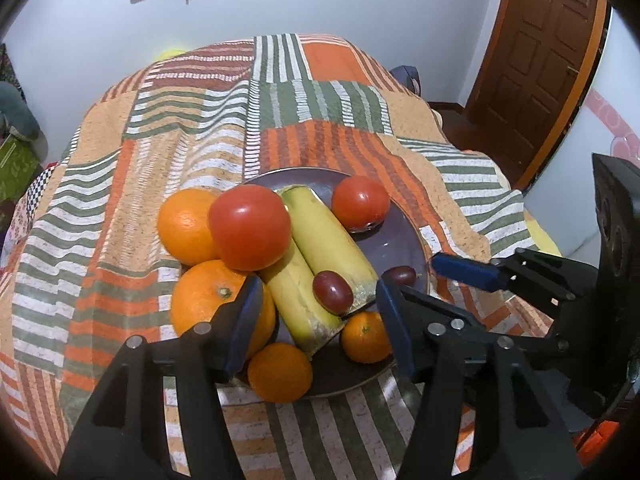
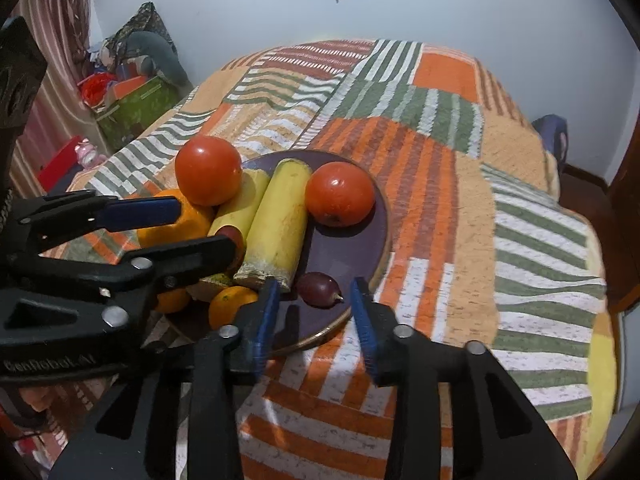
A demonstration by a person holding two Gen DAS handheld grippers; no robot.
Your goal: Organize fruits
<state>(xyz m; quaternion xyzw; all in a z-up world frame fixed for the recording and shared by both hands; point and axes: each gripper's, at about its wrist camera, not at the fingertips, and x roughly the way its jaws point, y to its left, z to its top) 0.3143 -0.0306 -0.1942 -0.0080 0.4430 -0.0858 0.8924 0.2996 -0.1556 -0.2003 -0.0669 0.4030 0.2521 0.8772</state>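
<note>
A dark purple plate (image 1: pixel 400 240) (image 2: pixel 352 248) on the patchwork cloth holds two tomatoes (image 1: pixel 250 227) (image 1: pixel 360 203), two banana pieces (image 1: pixel 326 240), several oranges (image 1: pixel 186 226) and small tangerines (image 1: pixel 280 372), and two red grapes (image 1: pixel 333 292) (image 1: pixel 401 276). My left gripper (image 1: pixel 318 300) is open just above the plate's near side, its fingers on either side of one grape and the banana ends. My right gripper (image 2: pixel 314 292) is open, with the other grape (image 2: pixel 319 289) between its fingertips at the plate's rim. Each gripper shows in the other's view.
The plate sits on a table covered by an orange, green and white striped cloth (image 2: pixel 440 160). A brown door (image 1: pixel 548 52) stands at the right, a green box (image 2: pixel 136 108) and clutter at the left, a white wall behind.
</note>
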